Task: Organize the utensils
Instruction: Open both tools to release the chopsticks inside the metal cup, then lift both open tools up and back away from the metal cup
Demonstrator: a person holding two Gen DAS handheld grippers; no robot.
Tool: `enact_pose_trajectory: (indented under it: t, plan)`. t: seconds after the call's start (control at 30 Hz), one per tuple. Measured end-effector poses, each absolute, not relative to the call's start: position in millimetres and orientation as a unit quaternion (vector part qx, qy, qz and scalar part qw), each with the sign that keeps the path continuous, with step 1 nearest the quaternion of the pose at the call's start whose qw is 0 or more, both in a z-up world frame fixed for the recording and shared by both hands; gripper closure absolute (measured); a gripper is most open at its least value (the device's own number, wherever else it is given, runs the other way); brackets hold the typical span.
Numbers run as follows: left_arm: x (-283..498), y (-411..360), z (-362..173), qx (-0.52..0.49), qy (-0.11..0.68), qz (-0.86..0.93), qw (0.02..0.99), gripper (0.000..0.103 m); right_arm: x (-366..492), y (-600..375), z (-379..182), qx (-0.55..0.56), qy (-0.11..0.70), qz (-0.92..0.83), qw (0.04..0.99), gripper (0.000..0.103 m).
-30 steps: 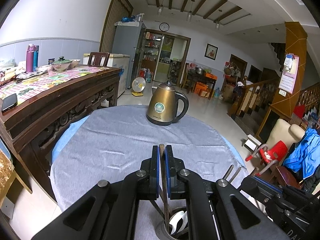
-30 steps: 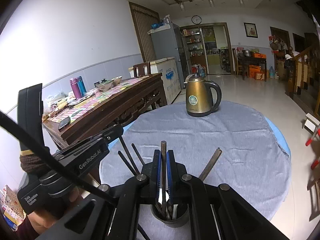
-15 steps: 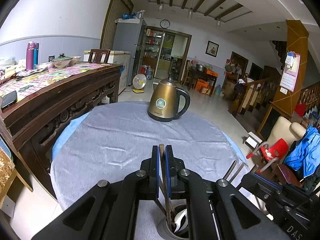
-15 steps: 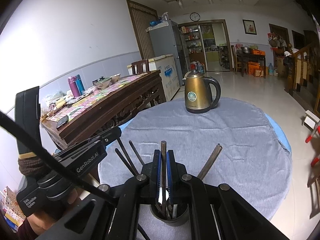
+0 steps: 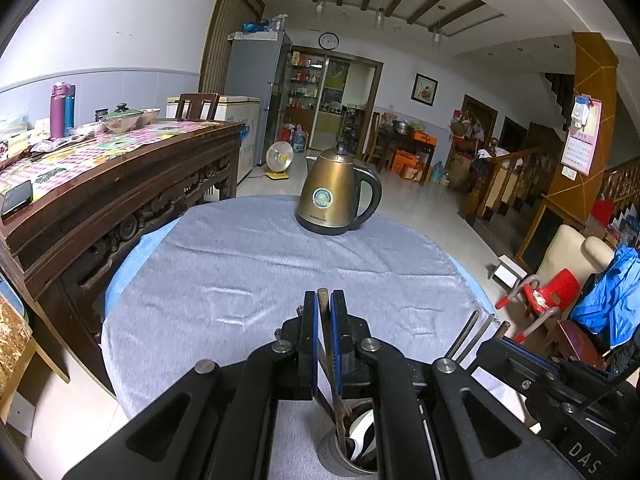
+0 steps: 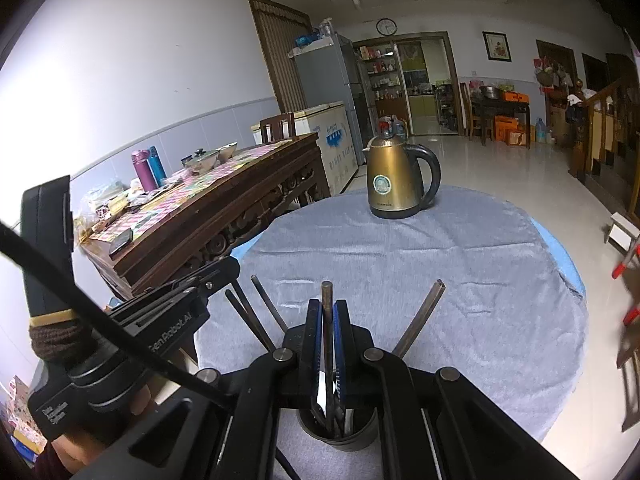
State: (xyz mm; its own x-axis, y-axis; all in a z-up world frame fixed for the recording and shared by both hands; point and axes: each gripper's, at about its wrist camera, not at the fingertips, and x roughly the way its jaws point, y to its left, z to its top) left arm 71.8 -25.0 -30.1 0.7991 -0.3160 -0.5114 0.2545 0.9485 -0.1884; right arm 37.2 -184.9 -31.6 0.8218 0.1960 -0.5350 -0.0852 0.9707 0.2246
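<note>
Dark slim chopstick (image 6: 327, 304) between right tongs (image 6: 327, 314); perhaps wooden

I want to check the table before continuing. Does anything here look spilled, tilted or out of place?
Nothing looks spilled or damaged. The kettle stands upright on the grey tablecloth. Each gripper, left and right, is closed on a stick-like utensil above a dark holder, whose other utensils lean outward.
</note>
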Motion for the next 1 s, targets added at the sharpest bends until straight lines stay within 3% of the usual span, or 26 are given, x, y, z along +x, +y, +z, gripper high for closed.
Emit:
enact_pose_trajectory:
  t: [1.0]
  plan:
    - [69.0,-29.6,-57.2,-0.042,0.330,-0.194,0.923,0.096,46.7,-215.9,-60.7,0.179,0.310,0.073,0.931,0.095]
